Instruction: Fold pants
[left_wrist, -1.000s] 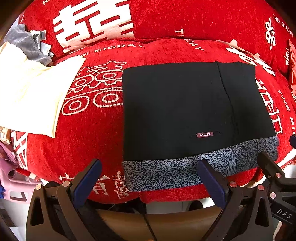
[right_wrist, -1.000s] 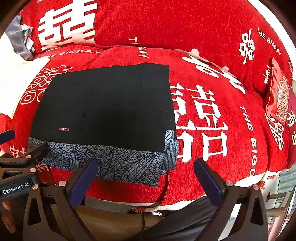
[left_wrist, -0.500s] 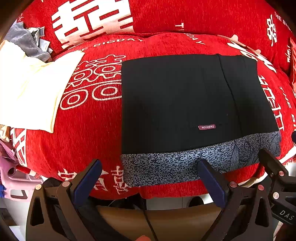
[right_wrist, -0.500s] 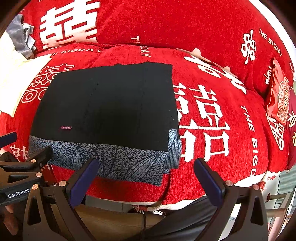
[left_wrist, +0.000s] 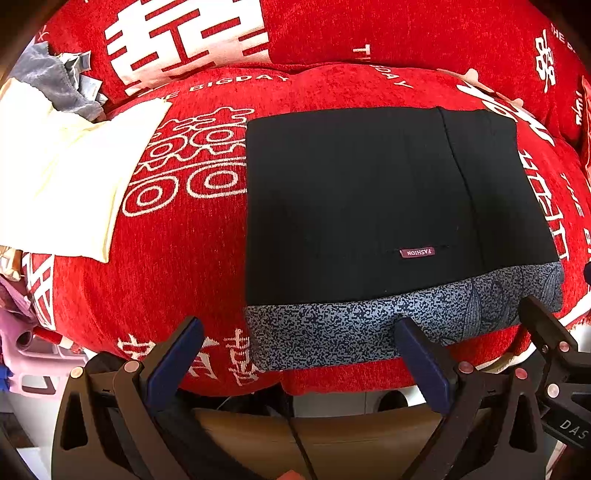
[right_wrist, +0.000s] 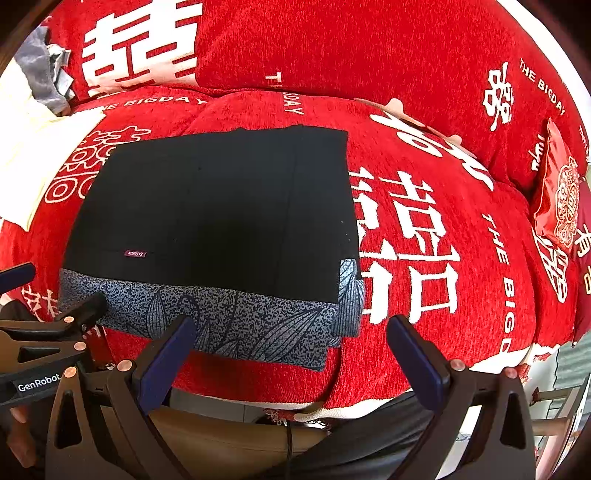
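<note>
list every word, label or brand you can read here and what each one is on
"FASHION": small maroon tag on the folded black pants, seen upside down.
"THE BIGDAY": white print on the red sofa cover, repeated in several places, beside large white Chinese characters.
"GenRobot": white label on the left gripper, in the right wrist view.
"DAS": cut-off white lettering on the right gripper, in the left wrist view.

A small maroon tag (left_wrist: 417, 253) on the black pants (left_wrist: 369, 206) reads "FASHION", seen upside down. The red sofa cover (right_wrist: 443, 55) carries white "THE BIGDAY" lettering, repeated along cushion edges, beside large white Chinese characters. In the right wrist view the left tool (right_wrist: 33, 354) bears "GenRobot"; in the left wrist view the right tool (left_wrist: 565, 398) shows "DAS"
</note>
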